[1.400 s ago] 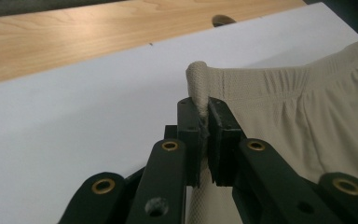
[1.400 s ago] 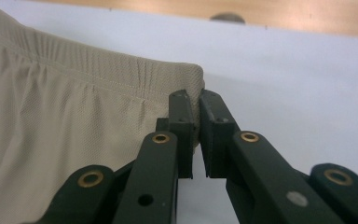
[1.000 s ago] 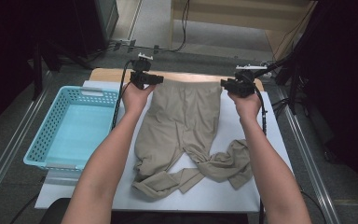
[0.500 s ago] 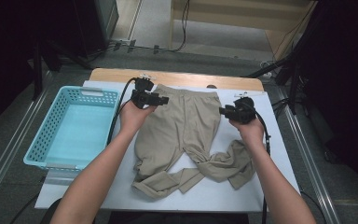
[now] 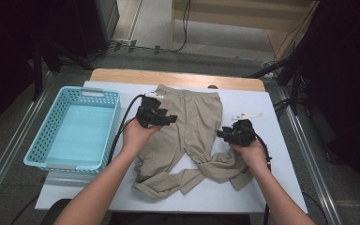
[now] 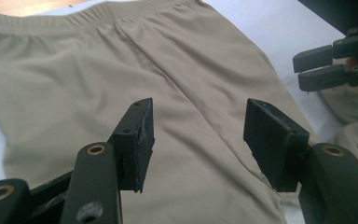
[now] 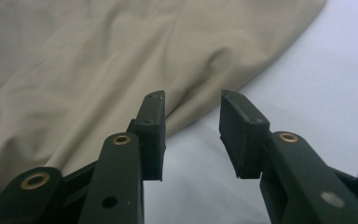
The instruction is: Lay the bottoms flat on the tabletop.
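A pair of tan trousers (image 5: 192,126) lies on the white table top (image 5: 272,187), waistband at the far side, both legs crumpled toward the near edge. My left gripper (image 5: 171,118) hovers over the left hip of the trousers (image 6: 168,84), its jaws open with nothing between them. My right gripper (image 5: 222,134) sits at the right edge of the trousers (image 7: 98,60), low over the white surface, open and empty. In the left gripper view the right gripper (image 6: 303,70) appears at the upper right.
A light blue plastic basket (image 5: 77,129) stands empty on the left of the table. A small white object (image 5: 246,116) lies beyond my right hand. Bare wood of the table (image 5: 122,75) runs along the far edge. Metal rails flank both sides.
Both grippers have drawn back from the waistband toward the near side, the left to the hip, the right to the trousers' right edge. The waistband now lies flat and released.
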Demonstrator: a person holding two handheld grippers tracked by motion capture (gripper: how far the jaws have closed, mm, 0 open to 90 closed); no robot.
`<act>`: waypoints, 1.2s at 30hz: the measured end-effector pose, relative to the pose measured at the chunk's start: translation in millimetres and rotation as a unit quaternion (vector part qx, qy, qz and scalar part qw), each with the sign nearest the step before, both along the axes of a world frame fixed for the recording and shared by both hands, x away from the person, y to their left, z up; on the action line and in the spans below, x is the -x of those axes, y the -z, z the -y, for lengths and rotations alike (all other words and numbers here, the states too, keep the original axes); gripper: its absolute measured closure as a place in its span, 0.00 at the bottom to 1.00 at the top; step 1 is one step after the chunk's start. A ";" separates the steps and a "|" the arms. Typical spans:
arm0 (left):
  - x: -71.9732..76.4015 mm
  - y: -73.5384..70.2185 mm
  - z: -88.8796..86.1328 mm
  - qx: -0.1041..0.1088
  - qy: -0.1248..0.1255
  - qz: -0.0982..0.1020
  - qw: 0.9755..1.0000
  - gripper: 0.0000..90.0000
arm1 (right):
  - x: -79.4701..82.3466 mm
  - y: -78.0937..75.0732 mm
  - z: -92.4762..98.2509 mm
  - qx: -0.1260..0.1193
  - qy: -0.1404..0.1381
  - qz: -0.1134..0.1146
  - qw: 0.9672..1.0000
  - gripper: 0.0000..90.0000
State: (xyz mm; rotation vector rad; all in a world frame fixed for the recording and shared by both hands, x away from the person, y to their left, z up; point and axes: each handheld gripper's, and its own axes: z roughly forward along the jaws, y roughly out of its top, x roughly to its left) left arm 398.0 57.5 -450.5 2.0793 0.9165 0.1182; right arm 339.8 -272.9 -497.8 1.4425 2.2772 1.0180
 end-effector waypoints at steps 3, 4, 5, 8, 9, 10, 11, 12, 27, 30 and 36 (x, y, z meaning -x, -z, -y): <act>7.0 0.9 1.0 0.003 0.006 0.002 1.000 0.47 | 12.3 -6.3 5.1 -0.010 -0.001 0.015 1.000 0.64; 9.3 1.1 1.8 0.005 0.008 0.001 1.000 0.47 | 16.1 -7.7 6.7 -0.010 0.000 0.016 1.000 0.64; 11.7 1.6 3.3 0.007 0.012 -0.001 1.000 0.47 | 19.9 -8.3 7.5 -0.010 0.000 0.016 1.000 0.63; 19.1 2.5 9.5 0.000 0.026 0.003 1.000 0.46 | 32.3 -4.9 5.0 -0.011 -0.013 0.009 1.000 0.60; 21.8 2.7 11.4 -0.001 0.031 0.003 1.000 0.46 | 36.7 -4.1 3.2 -0.008 -0.022 0.005 1.000 0.59; 24.7 3.5 14.0 0.002 0.033 0.003 0.999 0.46 | 41.0 -3.8 2.0 -0.004 -0.032 0.006 0.999 0.58; 27.0 4.4 16.8 0.003 0.040 0.004 0.999 0.46 | 45.7 -4.4 1.4 -0.002 -0.038 0.009 0.999 0.58; 28.9 5.3 20.2 -0.001 0.045 0.005 0.999 0.46 | 50.2 -5.4 1.9 -0.003 -0.040 0.012 0.999 0.57; 44.5 6.2 -2.3 -0.007 0.046 -0.013 0.999 0.46 | 88.5 -6.0 -28.2 -0.020 -0.096 0.008 0.995 0.50; 48.6 4.4 -7.9 0.000 0.047 -0.015 0.999 0.46 | 88.8 0.2 -40.9 -0.012 -0.112 -0.001 0.994 0.50; 48.9 2.6 -15.2 0.005 0.041 -0.013 0.999 0.46 | 75.3 16.3 -43.9 0.010 -0.108 -0.026 0.994 0.79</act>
